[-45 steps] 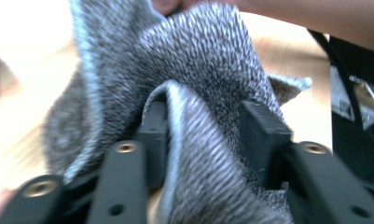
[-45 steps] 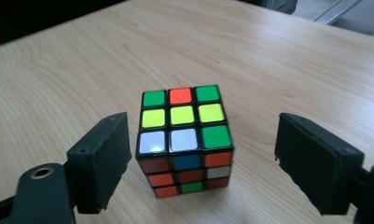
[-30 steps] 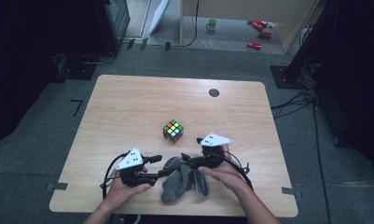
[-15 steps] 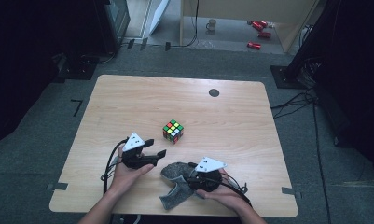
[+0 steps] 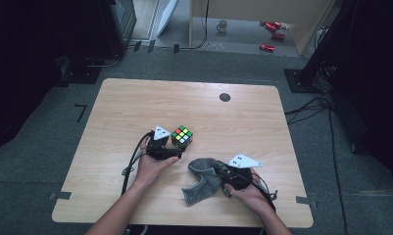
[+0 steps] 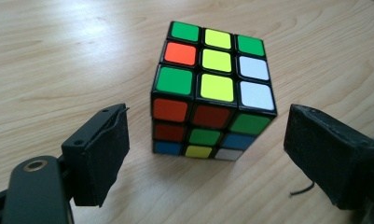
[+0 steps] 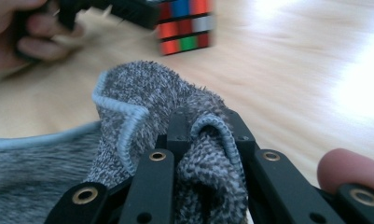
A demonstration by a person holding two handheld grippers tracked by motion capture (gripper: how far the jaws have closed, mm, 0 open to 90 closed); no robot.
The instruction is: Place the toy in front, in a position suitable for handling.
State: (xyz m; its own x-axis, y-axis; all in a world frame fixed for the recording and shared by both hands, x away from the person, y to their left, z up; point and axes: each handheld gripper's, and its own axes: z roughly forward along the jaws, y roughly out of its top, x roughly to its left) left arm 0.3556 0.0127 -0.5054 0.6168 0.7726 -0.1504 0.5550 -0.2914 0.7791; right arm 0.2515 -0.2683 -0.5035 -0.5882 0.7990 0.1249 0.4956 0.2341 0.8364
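The right tongs (image 7: 205, 135) have just been closing and are now pressed together on the cuff of a grey sock (image 5: 204, 178), with a fold of the knit bunched between the jaws. The sock lies crumpled on the near side of the tabletop (image 5: 120, 105), right of centre, its cuffed end lifted into that grip.

The left tongs (image 6: 208, 154) have just been opening and stand spread, one black jaw on either side of a puzzle cube (image 6: 212, 105) but clear of it. The cube sits flat on the wood near the middle of the tabletop, to the left of the sock and a little farther off, with the left hand (image 5: 152, 164) behind it.

By my reckoning the work is at an early stage: the sock is gripped, the cube is framed but not yet taken, and whatever is meant to happen between the two is still to come. The likely next step is closing on the cube.

Counting up: one sock, one cube, two pairs of tongs, and one small dark round mark (image 5: 225, 97) on the far side of the tabletop.
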